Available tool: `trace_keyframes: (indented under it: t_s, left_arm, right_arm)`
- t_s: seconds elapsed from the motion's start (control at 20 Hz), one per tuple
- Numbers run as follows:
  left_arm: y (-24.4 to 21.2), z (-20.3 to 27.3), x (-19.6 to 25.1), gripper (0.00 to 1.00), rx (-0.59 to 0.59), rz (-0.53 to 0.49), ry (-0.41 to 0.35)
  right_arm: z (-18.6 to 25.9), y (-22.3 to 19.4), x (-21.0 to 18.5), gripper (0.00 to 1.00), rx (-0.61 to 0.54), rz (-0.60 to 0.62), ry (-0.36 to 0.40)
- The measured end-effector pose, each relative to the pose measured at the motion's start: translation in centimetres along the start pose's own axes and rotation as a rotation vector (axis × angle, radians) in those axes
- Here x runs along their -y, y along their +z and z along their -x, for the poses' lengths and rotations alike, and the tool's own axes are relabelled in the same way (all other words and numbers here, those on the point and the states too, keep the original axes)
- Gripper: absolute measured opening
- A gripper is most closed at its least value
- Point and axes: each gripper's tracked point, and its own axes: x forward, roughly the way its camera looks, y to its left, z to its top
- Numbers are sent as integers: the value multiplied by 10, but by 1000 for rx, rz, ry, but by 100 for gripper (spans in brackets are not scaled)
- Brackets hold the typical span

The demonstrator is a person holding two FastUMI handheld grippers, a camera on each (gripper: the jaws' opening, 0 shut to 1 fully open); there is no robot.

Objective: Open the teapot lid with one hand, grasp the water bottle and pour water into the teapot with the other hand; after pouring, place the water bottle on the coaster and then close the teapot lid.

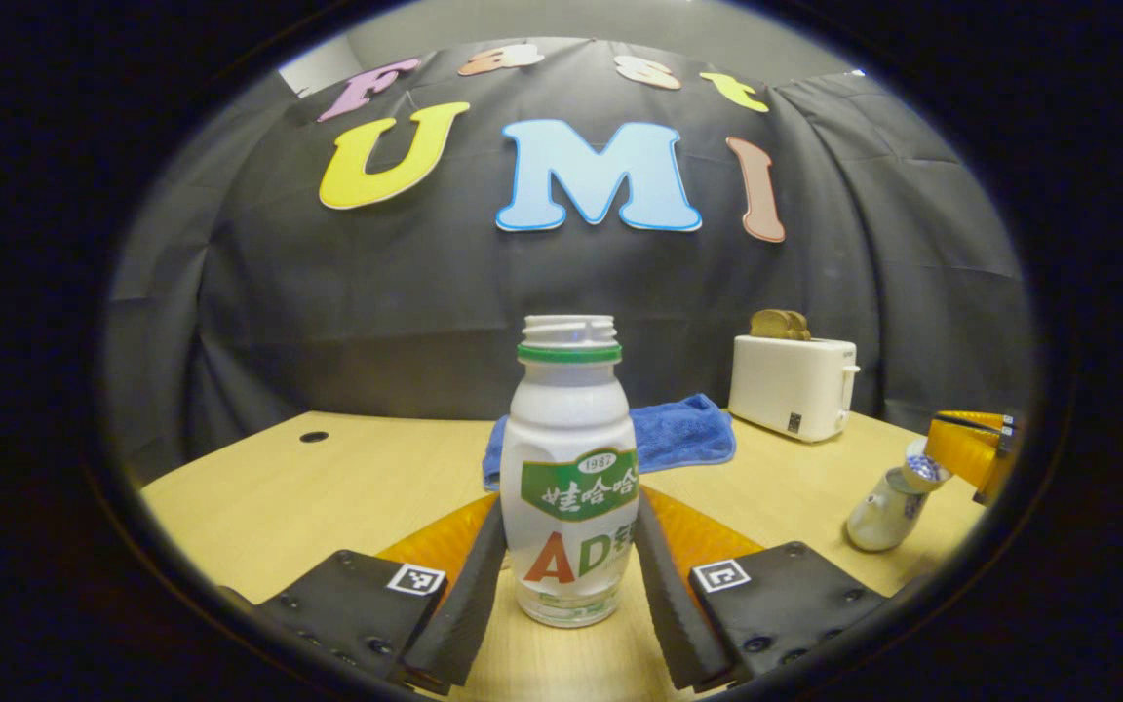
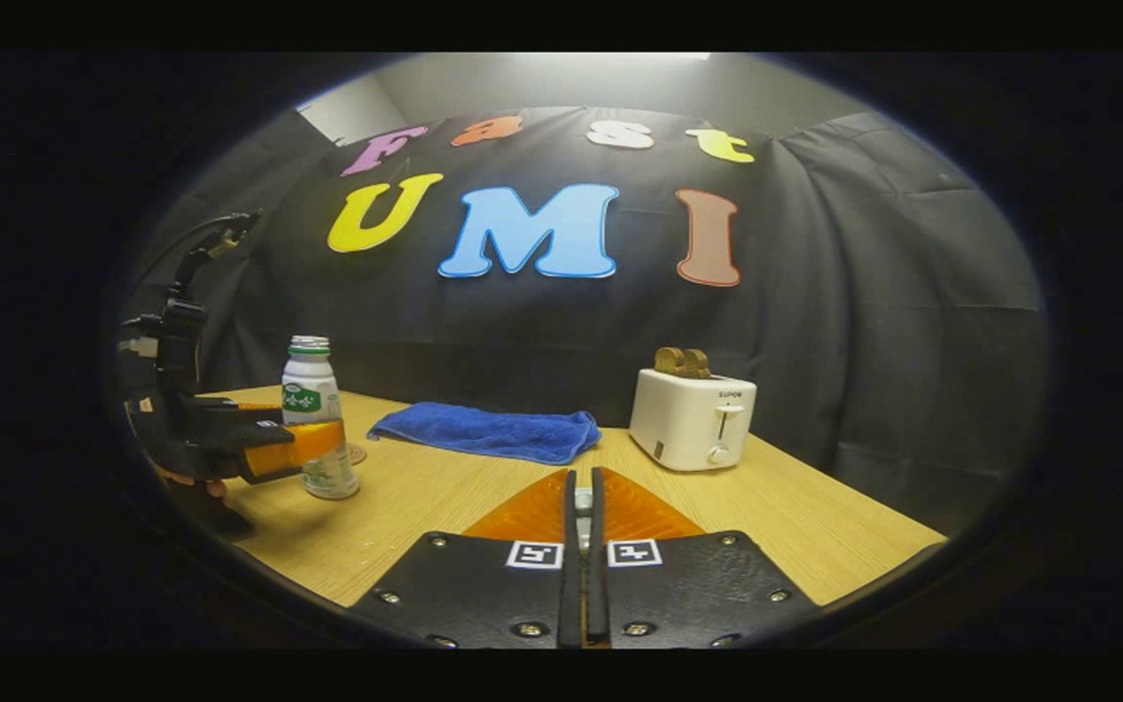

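L gripper (image 1: 569,585) open, fingers either side of water bottle (image 1: 569,478) at frame centre, small gaps both sides, bottle upright on table (image 1: 308,487), uncapped. Teapot (image 1: 885,512) lower right. R gripper (image 2: 581,507) clenched on something small, prob. lid (image 2: 582,500); poorly seen.

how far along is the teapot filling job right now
Nothing looks finished yet. In hand: the right gripper is closed on the teapot lid, at the teapot; whether the lid is off yet is unclear. The left gripper brackets the water bottle, which stands on the table. Left: lifting, pouring, setting the bottle on the coaster, closing the lid.
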Motion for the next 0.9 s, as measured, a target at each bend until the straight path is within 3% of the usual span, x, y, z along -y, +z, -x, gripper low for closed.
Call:
trace_keyframes:
  t_s: [0.15,0.65,0.85,0.9]
  left_arm:
    - [10,6,4,77,9,-29,-17]
    - [34,15,51,77,62,-313,-115]
    - [27,7,72,77,47,-475,-152]
    - [26,6,79,83,50,-516,-163]
  right_arm:
    - [11,-3,-4,2,-13,-16,14]
    - [85,-2,-4,2,-20,-90,21]
    - [107,-7,7,2,-28,-112,-4]
    - [113,-9,9,2,-31,-119,-10]
